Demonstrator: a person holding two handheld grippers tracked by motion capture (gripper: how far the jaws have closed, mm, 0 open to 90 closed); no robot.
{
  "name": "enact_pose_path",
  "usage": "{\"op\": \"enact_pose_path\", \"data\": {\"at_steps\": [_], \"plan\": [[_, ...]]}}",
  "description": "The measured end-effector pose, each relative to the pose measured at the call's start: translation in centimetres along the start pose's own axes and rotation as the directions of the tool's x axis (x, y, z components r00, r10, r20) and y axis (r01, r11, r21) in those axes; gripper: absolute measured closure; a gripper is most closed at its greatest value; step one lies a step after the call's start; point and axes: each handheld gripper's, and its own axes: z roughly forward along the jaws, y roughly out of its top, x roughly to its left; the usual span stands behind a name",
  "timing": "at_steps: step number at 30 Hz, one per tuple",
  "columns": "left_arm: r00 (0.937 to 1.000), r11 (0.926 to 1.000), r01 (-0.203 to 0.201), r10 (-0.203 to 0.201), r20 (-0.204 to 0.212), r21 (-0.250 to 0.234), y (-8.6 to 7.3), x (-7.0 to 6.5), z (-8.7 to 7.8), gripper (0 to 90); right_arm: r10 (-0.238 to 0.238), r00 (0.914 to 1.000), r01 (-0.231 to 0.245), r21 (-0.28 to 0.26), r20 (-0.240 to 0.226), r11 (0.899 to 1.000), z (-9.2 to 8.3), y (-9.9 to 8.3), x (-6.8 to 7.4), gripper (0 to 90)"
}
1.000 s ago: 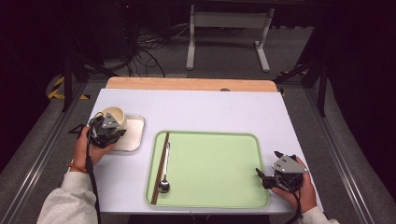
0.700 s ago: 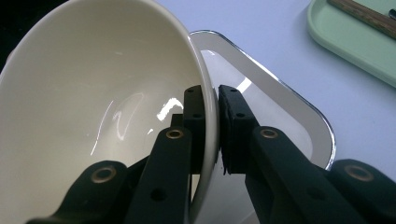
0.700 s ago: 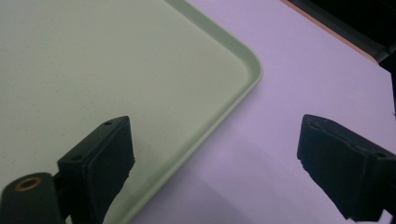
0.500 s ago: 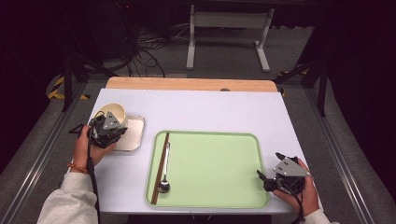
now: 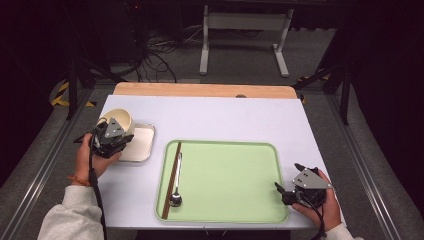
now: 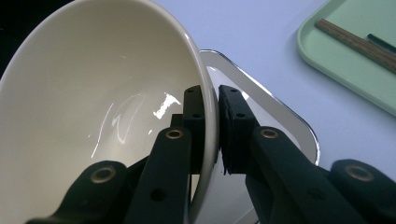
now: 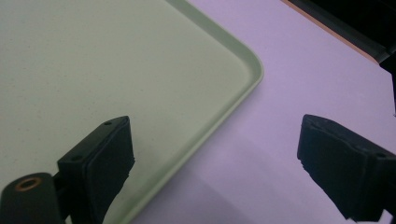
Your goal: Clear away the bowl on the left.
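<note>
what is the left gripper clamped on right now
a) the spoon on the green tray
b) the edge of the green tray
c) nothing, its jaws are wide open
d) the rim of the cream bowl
d: in the left gripper view the left gripper has one jaw inside and one outside the rim of the cream bowl, pinching its wall, with the bowl tilted above the white square dish.

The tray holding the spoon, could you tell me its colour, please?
Pale green tray; clearest in the high view.
</note>
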Motion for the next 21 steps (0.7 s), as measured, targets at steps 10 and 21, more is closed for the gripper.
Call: {"op": "enact_pose_path", "data": {"at_steps": [10,21], "plan": [[0.9998,0.9997,-0.02,0.02,0.005,-0.011,0.4,-0.4,-0.3,82.6,-0.002,1.0,0.002,-0.002,0.002,1.0,-0.1,0.0,0.0,11.2],[0.9995,0.9994,-0.029,0.029,0.011,-0.019,1.1,-0.8,-0.7,82.6,0.0,1.0,0.0,0.002,0.001,1.0,0.0,-0.1,-0.1,11.2]]}}
